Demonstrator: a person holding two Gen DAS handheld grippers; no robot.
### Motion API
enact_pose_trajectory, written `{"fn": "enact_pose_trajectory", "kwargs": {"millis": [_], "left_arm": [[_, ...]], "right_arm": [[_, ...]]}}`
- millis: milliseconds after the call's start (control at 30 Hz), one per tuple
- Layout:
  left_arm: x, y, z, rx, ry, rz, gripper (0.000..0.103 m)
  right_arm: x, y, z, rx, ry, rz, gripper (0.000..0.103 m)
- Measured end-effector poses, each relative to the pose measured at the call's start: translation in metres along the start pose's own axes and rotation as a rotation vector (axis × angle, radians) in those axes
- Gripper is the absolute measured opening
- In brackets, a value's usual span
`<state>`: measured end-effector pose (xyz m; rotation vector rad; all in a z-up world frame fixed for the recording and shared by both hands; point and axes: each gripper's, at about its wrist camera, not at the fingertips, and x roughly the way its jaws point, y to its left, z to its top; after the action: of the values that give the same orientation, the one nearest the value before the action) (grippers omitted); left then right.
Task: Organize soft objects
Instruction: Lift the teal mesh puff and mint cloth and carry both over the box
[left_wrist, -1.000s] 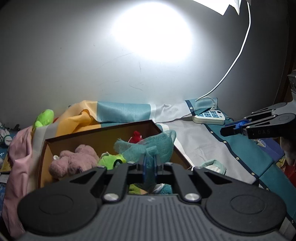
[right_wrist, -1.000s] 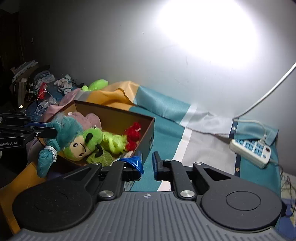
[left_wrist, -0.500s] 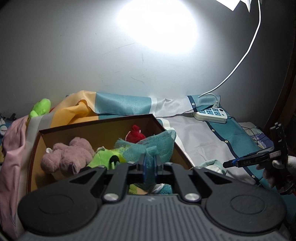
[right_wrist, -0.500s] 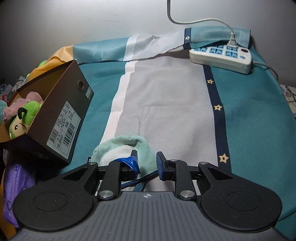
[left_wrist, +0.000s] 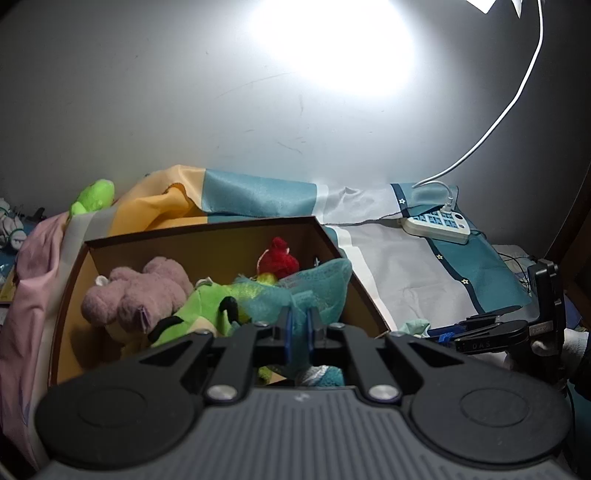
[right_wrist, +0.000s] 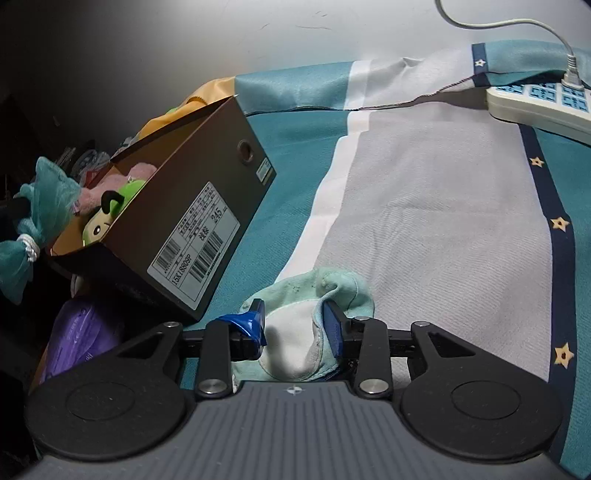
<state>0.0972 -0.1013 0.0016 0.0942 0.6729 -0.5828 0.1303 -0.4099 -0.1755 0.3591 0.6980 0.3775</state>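
Left hand-held gripper (left_wrist: 299, 326) clamping teal mesh toy (left_wrist: 314, 286) hanging lengthwise, right hand-held gripper (right_wrist: 295, 326) spread around sock (right_wrist: 314, 325)

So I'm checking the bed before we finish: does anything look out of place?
Yes. A mint-green soft item lies loose on the bedspread beside the shoebox, not in it; the right gripper has its jaws open around it. A green plush sits outside, behind the box.

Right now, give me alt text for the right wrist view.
The right gripper, open, straddles a mint and white cloth on a teal and grey bedsheet. A brown shoebox of plush toys sits to the left.
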Motion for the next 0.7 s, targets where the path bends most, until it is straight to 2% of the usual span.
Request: {"fn": "enact_pose_trajectory", "kwargs": {"millis": [100,200,300,433,500,533,600,700], "left_arm": [[0.0,-0.002,0.0,0.0,0.004,0.009,0.005],[0.001,-0.003,0.0,-0.003,0.008,0.015,0.005],[0.003,-0.003,0.0,-0.007,0.013,0.02,0.005],[0.005,-0.003,0.0,-0.008,0.022,0.026,0.005],[0.004,-0.003,-0.001,-0.008,0.021,0.029,0.005],[0.004,-0.003,-0.001,-0.009,0.02,0.03,0.005],[0.003,-0.002,-0.001,-0.011,0.018,0.029,0.005],[0.002,-0.001,-0.002,-0.014,0.018,0.027,0.005]], "right_arm": [[0.004,0.016,0.003,-0.098,0.033,0.023,0.025],[0.011,0.036,0.003,-0.206,0.101,0.058,0.029],[0.023,0.061,-0.003,-0.414,0.17,0.023,0.035],[0.035,0.07,-0.001,-0.533,0.253,0.038,0.045],[0.038,0.075,-0.003,-0.623,0.278,-0.006,0.045],[0.04,0.078,-0.004,-0.642,0.288,-0.022,0.045],[0.039,0.076,-0.002,-0.638,0.293,-0.028,0.038],[0.033,0.07,-0.001,-0.611,0.272,-0.046,0.018]]}}
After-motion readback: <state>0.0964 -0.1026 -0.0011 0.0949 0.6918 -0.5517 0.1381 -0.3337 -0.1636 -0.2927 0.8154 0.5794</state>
